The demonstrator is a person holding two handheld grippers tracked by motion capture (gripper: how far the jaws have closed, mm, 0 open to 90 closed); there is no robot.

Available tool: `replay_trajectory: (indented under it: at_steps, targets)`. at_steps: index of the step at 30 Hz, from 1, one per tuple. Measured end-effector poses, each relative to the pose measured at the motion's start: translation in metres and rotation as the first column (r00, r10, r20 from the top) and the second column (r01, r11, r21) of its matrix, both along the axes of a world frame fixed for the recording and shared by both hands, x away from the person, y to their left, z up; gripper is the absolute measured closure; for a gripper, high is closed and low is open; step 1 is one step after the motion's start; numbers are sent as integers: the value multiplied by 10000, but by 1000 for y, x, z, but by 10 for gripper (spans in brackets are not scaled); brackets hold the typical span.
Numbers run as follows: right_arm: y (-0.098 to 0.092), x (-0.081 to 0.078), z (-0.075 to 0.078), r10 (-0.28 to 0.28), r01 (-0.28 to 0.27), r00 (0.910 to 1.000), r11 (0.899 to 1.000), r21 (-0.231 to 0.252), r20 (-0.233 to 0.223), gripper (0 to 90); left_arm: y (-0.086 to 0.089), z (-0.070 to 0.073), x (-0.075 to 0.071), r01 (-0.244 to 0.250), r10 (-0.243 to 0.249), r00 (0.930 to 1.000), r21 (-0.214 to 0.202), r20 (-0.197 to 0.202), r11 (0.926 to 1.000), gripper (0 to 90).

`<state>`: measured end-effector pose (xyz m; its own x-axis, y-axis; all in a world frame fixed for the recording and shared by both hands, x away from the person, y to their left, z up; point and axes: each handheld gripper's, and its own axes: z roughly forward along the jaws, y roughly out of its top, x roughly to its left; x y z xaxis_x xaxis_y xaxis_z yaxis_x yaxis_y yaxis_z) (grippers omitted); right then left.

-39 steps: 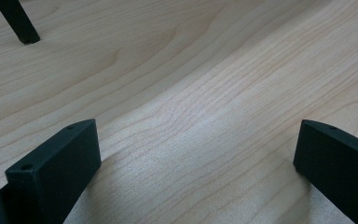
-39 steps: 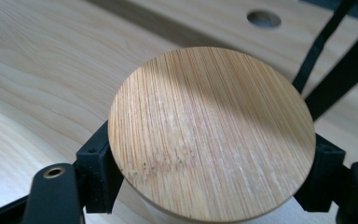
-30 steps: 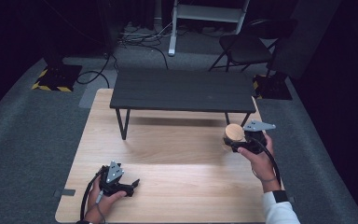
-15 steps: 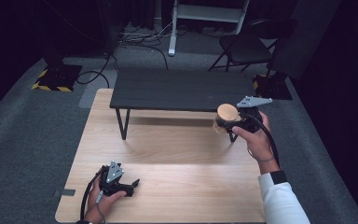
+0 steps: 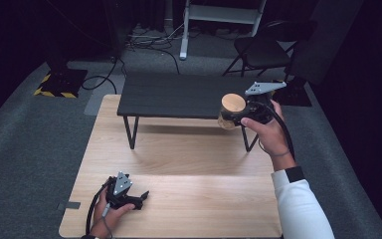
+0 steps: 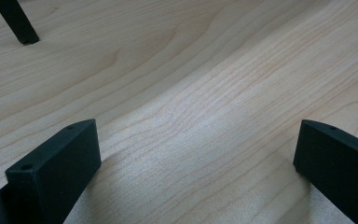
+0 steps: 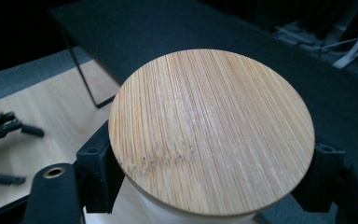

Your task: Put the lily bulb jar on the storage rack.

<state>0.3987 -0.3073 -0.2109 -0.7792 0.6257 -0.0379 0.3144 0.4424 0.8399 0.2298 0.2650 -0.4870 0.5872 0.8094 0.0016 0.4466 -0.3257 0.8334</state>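
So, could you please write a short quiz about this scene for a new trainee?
1. True or false: the left tool holds a jar.
2. What covers the jar in the right tool? A) metal cap B) bamboo lid C) nothing
3. Fill in: the left tool rests on the ___ wooden table.

Key: 1 false, its jaws are open and empty; 2 B, the bamboo lid; 3 light.
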Motion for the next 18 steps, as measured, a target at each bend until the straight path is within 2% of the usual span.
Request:
replay_trajectory:
  at_steps: [3,7,9,12,18]
  targets:
    - [6,2,5,-93,95,9998,9999,-80,171,248,0,0,0,0,0,10000,-1,1,10000,5]
    - [9,7,5,-410,409,9989,9991,72,216,247,0,0,0,7,-7,10000,-2,-2,10000,5]
    - [11,10,3,-637,633,9977,9978,200,229,247,0,0,0,6,-6,10000,2,-1,10000,5]
    - [20,14,-1,-1007,1006,9943,9949,56,362,247,0,0,0,6,-6,10000,1,-2,10000,5]
    - [26,24,-9,-1238,1239,9920,9923,-27,256,247,0,0,0,11,-11,10000,1,-1,10000,5]
